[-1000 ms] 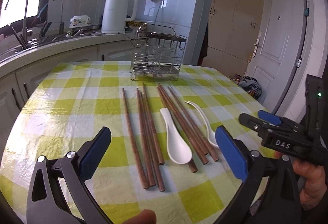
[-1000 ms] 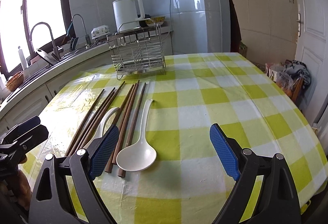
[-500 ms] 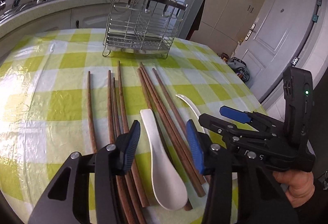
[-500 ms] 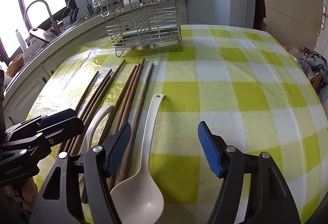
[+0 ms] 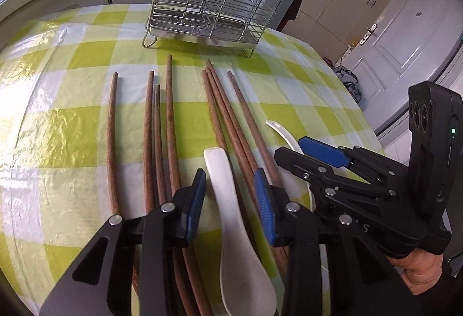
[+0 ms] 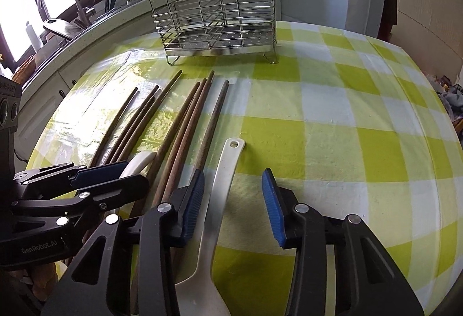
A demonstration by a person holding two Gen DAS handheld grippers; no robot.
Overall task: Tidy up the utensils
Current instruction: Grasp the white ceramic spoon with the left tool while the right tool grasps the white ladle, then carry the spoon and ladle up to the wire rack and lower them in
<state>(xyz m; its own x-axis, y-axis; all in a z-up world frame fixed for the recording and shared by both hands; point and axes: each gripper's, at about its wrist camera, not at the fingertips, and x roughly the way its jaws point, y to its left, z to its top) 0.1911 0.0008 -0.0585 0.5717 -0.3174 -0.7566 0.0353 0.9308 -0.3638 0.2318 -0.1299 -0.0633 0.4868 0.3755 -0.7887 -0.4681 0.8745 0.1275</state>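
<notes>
Yellow-green and white checked oilcloth (image 5: 72, 128) covers the kitchen table, with a wire-grid stainless steel utensil rack (image 5: 211, 0) standing at its far edge, at twelve o'clock from both cameras. Brown wooden chopsticks (image 5: 170, 125) lie in a loose fan before it. The left gripper (image 5: 230, 200) hangs with jaws parted astride the handle of a short white ceramic soup spoon (image 5: 231, 217), not pinching it. At three o'clock, the right gripper (image 6: 233, 200), also parted, straddles a long-handled white ladle spoon (image 6: 220, 188) beside the chopsticks.
</notes>
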